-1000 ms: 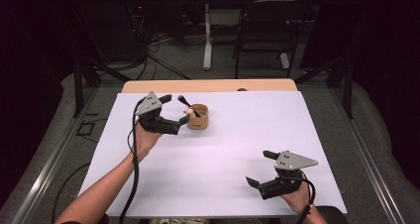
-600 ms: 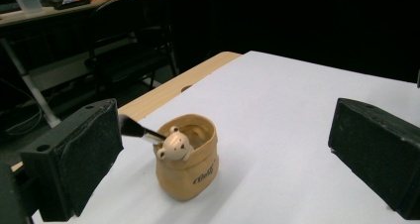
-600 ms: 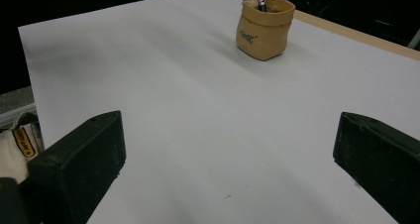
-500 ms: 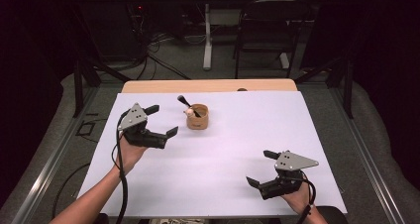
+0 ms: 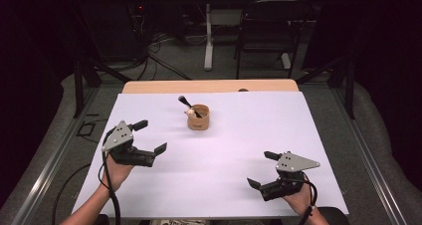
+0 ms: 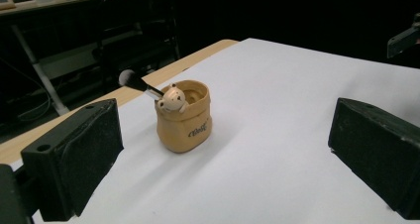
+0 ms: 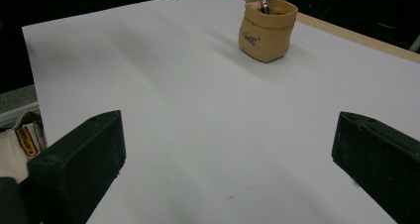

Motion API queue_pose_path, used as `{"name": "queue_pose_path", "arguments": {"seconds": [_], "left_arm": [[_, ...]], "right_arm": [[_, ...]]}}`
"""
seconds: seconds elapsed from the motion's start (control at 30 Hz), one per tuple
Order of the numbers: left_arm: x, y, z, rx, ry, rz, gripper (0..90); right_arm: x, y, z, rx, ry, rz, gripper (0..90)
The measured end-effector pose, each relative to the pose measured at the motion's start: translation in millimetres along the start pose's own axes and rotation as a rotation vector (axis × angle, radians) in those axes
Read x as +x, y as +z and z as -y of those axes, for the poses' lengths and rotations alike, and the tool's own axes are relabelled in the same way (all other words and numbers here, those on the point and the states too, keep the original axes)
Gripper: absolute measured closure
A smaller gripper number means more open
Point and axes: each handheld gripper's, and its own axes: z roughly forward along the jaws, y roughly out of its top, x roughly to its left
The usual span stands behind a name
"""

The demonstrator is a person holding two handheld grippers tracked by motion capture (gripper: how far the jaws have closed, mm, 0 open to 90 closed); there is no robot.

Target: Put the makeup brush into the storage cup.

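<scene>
The left gripper point(image 5: 149, 137) has drawn back from the tan pouch-shaped holder point(image 5: 198, 117) toward the person's side and to the left; a second ago it was right beside the holder, at the brush handle, and now it sits well apart from it over the bare white worktop point(image 5: 224, 185). Its jaws stand wide apart with nothing between them. I judge from this that the makeup brush point(image 5: 188, 104) has been let go inside the holder and the placing step is done, with the hand clearing away.

The right gripper point(image 5: 263, 170) has not shifted: it rests near the front right edge of the worktop, jaws spread wide and holding nothing.

The holder stands upright toward the far middle of the worktop, with a small bear figure point(image 6: 172, 98) at its rim. In the left gripper view the brush point(image 6: 140, 84) leans out of the holder's mouth beside the bear. Its long axis runs at a slant, not vertical: the lower end is sunk inside the holder, and the rounded bristle head points up and away toward the far left edge of the worktop in the high view. In the right gripper view the holder point(image 7: 266, 29) shows far off, with the brush's shaft rising from its opening.
</scene>
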Motion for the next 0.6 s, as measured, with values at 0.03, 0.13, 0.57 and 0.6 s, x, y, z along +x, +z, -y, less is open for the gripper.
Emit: {"name": "queue_pose_path", "arguments": {"seconds": [0.03,0.13,0.57,0.6], "left_arm": [[-1.1,-2.9,2.3,0.001,-0.001,-0.002,0.1],[-4.5,-10.8,9.8,0.001,-0.01,-0.009,0.1],[-19.9,-30.7,46.7,0.005,-0.071,-0.016,0.1],[-21.0,-31.1,49.6,0.014,-0.074,-0.013,0.1]], "right_arm": [[-0.1,-0.2,0.1,0.0,-0.001,0.0,0.0],[0.0,-0.3,0.2,0.001,-0.002,-0.001,0.0],[1.1,1.6,0.4,0.004,-0.009,-0.01,0.0],[1.1,1.4,0.3,0.008,-0.012,-0.007,0.0]]}}
